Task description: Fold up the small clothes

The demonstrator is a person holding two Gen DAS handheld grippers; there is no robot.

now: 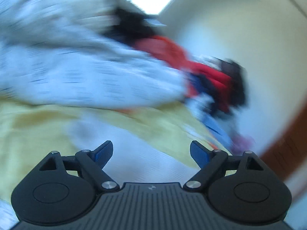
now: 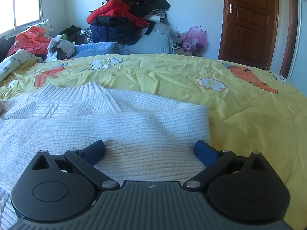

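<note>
A white knitted sweater (image 2: 107,120) lies on the yellow bedspread (image 2: 239,105), its collar pointing away and its right edge folded over. My right gripper (image 2: 149,149) is open, low over the sweater's near part, with its fingers apart on either side of the knit and nothing between them. The left wrist view is heavily blurred and tilted. There the white sweater (image 1: 80,72) fills the upper left, with the yellow bedspread (image 1: 38,126) below it. My left gripper (image 1: 151,153) is open and empty above a pale patch of fabric.
A tall pile of red, black and navy clothes (image 2: 126,15) stands at the far side of the bed. A pink plastic bag (image 2: 194,38) lies near a brown wooden door (image 2: 249,23). Red bags (image 2: 30,40) and a window (image 2: 21,5) are at the left.
</note>
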